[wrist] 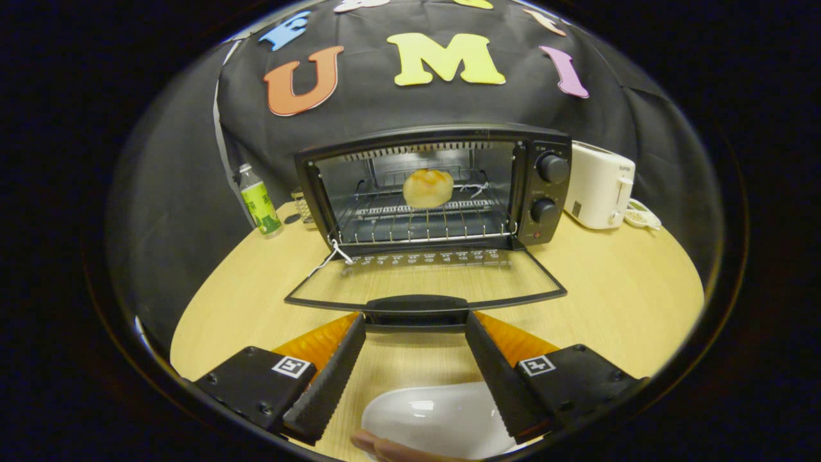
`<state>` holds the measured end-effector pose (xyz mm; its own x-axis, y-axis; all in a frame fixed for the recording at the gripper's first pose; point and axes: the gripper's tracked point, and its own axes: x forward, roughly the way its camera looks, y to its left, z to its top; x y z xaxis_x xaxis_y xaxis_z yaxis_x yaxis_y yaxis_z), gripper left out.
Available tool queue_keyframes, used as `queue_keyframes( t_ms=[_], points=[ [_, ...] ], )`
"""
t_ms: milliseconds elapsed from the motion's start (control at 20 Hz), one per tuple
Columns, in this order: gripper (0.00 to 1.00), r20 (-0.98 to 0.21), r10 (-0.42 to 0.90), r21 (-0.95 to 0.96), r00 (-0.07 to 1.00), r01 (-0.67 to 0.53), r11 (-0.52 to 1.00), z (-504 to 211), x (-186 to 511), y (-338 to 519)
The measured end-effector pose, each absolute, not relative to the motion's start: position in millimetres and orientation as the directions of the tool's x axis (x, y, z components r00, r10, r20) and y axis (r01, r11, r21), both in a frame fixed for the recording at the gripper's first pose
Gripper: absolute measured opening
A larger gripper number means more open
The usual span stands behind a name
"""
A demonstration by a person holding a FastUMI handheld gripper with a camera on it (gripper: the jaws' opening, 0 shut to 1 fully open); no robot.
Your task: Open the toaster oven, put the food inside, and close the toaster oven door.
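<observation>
We found the toaster oven (436,186) standing on the table (609,282) with its glass door (426,282) folded flat down and the bun (428,188) already resting on the wire rack (417,221) inside. Our gripper (415,333) hung just short of the door's black handle (417,307), its jaws spread wide and empty, one tip at either end of the handle. We judged the door stiff, hinged and fairly light, its glass smooth and breakable, so the handle bar was the sensible place to lift from. A white dish (436,420) lay below the jaws.
</observation>
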<state>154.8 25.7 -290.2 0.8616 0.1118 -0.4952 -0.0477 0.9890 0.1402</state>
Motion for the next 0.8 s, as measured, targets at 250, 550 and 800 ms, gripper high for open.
queue_keyframes(
  t_ms=[250, 550, 800],
  points=[
    [1.00, -0.365, 0.054, 0.024, 0.929, -0.048, 0.999, -250, 169, 25],
    [1.00, -0.241, 0.009, -0.062, 0.971, -0.024, 0.998, -221, 196, 25],
    [1.00, -0.188, 0.055, -0.027, 0.981, -0.061, 0.998, -202, 206, 30]
  ],
)
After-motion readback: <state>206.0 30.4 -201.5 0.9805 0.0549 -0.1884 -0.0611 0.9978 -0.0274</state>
